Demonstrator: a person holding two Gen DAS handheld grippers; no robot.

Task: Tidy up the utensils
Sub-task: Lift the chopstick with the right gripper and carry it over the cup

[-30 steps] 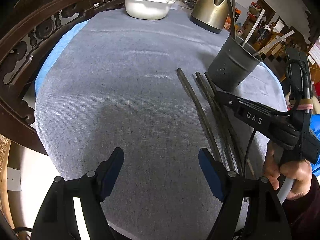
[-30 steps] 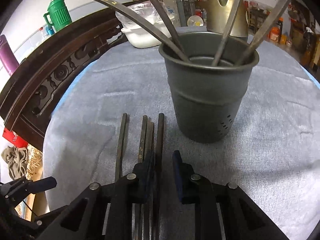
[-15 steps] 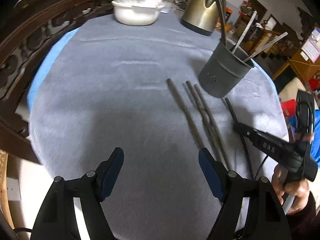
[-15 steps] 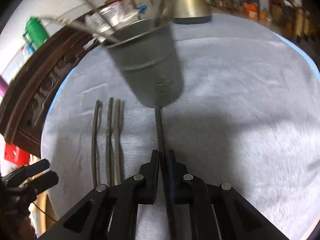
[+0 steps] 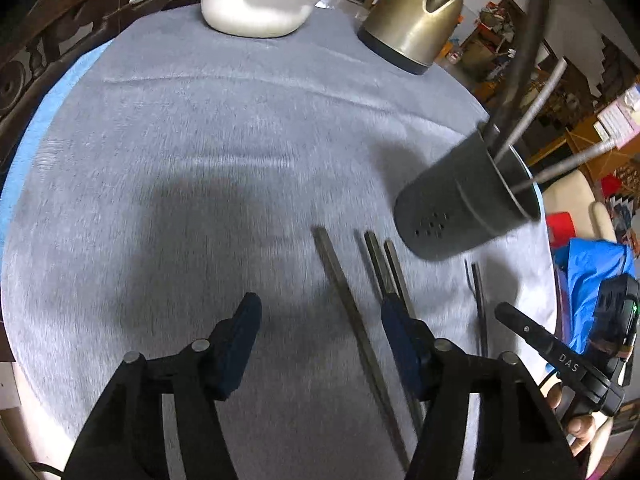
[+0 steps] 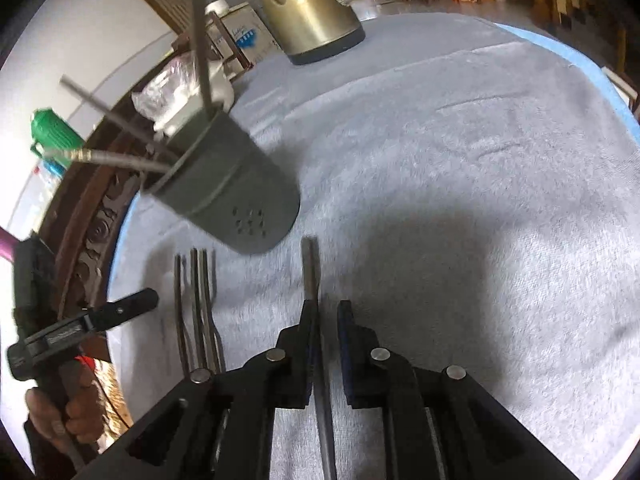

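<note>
A dark grey utensil cup (image 5: 464,200) with several chopsticks in it stands on the grey cloth; it also shows in the right wrist view (image 6: 236,196). Three dark chopsticks (image 5: 360,292) lie side by side on the cloth, seen too in the right wrist view (image 6: 196,304). My right gripper (image 6: 326,316) is shut on one dark chopstick (image 6: 310,268), held just right of the cup's base; its tip shows in the left wrist view (image 5: 478,284). My left gripper (image 5: 316,312) is open and empty, its jaws on either side of the leftmost lying chopstick.
A brass-coloured kettle (image 5: 412,20) and a white covered bowl (image 5: 256,4) stand at the far side of the round table (image 5: 160,120). A carved wooden chair back (image 6: 92,216) runs along the table's edge. A green jug (image 6: 52,136) stands beyond.
My right gripper closed on one chopstick and carried it away from the other three, to the right of the cup. My left gripper moved forward over the lying chopsticks.
</note>
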